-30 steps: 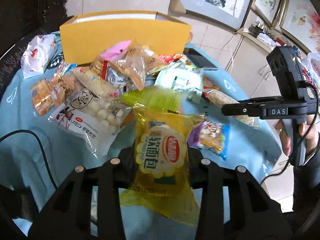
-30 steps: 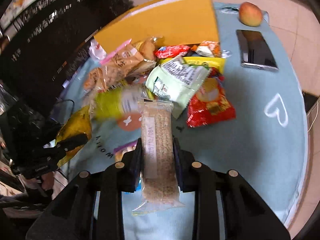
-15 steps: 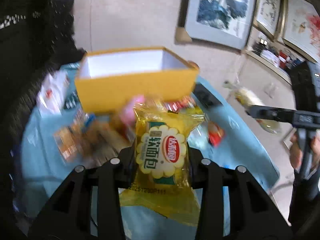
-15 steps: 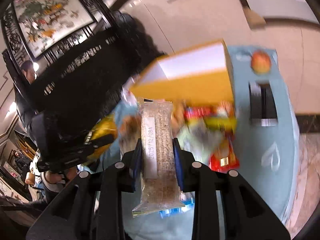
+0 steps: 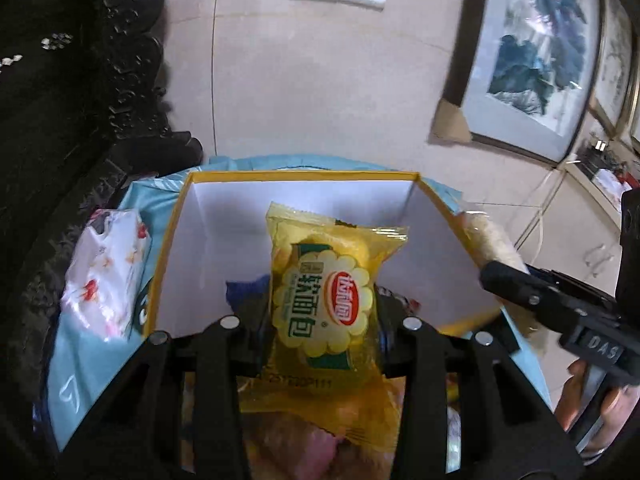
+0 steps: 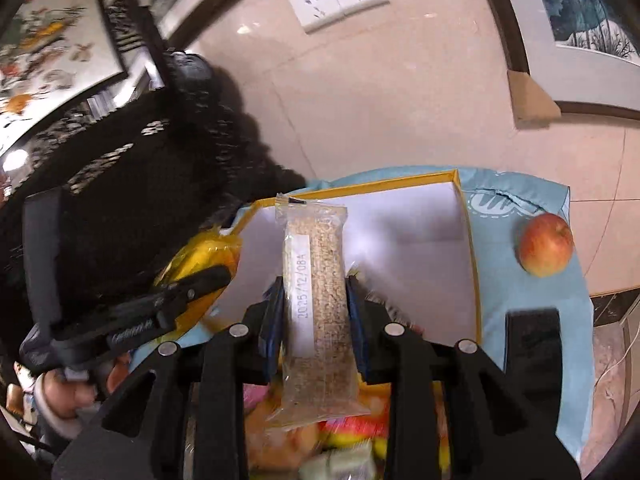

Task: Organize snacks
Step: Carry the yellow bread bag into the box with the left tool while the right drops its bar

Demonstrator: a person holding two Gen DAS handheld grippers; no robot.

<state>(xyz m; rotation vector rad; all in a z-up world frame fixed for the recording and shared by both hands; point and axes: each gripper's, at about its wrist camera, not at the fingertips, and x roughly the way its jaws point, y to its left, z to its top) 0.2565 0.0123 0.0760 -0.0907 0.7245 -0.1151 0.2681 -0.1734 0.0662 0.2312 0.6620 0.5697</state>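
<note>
My left gripper (image 5: 320, 316) is shut on a yellow bread packet (image 5: 326, 292) and holds it above the open yellow box (image 5: 304, 176) with white inner walls. My right gripper (image 6: 316, 316) is shut on a clear grain bar packet (image 6: 316, 304) and holds it over the same box (image 6: 400, 240). The right gripper with its bar also shows at the box's right side in the left wrist view (image 5: 520, 284). The left gripper with the yellow packet shows at the box's left in the right wrist view (image 6: 192, 284). Blue and red wrappers lie in the box bottom, mostly hidden.
A white tissue pack (image 5: 108, 272) lies left of the box on the blue tablecloth (image 5: 76, 360). An apple (image 6: 546, 244) and a black phone (image 6: 532, 344) lie right of the box. Loose snacks (image 6: 320, 440) sit blurred below the grippers. Dark carved furniture stands at the left.
Both grippers have lifted off the snack pile and moved forward over the box, each still holding its packet. The box's inside now shows from above.
</note>
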